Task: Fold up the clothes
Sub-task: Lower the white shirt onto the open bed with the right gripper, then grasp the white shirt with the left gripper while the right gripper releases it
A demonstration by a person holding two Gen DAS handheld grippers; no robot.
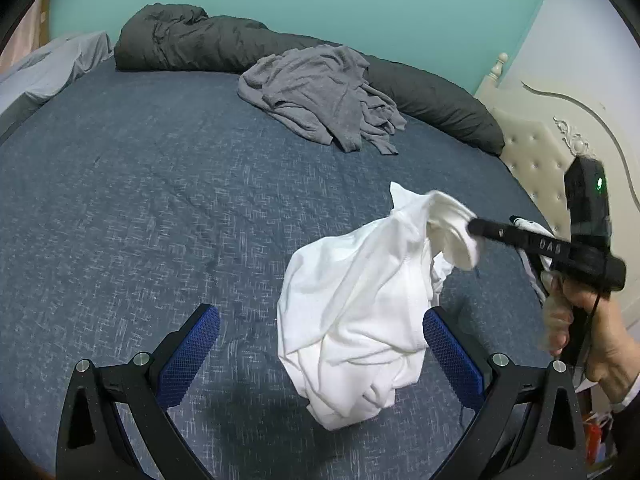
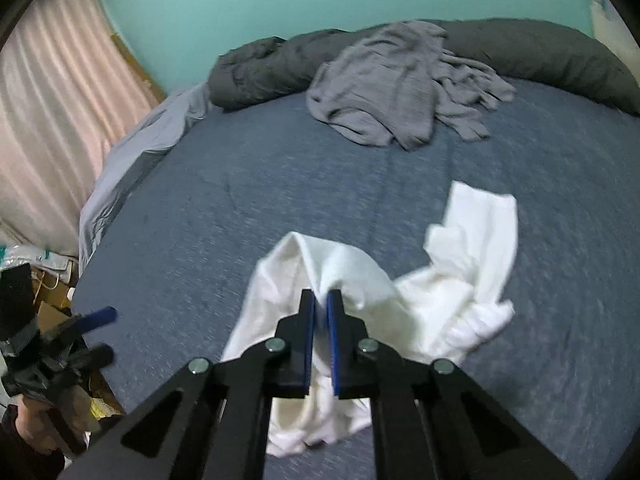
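Lifting step: right gripper [image 2: 321,300] clamps the white garment [image 1: 360,308] at lower centre; left gripper [image 1: 320,344], jaws apart, likely needs another edge.

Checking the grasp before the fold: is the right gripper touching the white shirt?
Touching. The right wrist view shows the right gripper shut on a ridge of the white shirt.

The white garment [image 1: 360,312] hangs bunched and twisted, lifted at its top into a drooping cone whose lower folds touch the blue bed [image 1: 140,200]; one loose flap sticks up beside the pinched part. The grey garment [image 1: 320,96] lies crumpled in a loose heap farther back on the bed, well apart from the white one, against the dark rolled duvet [image 1: 192,40].
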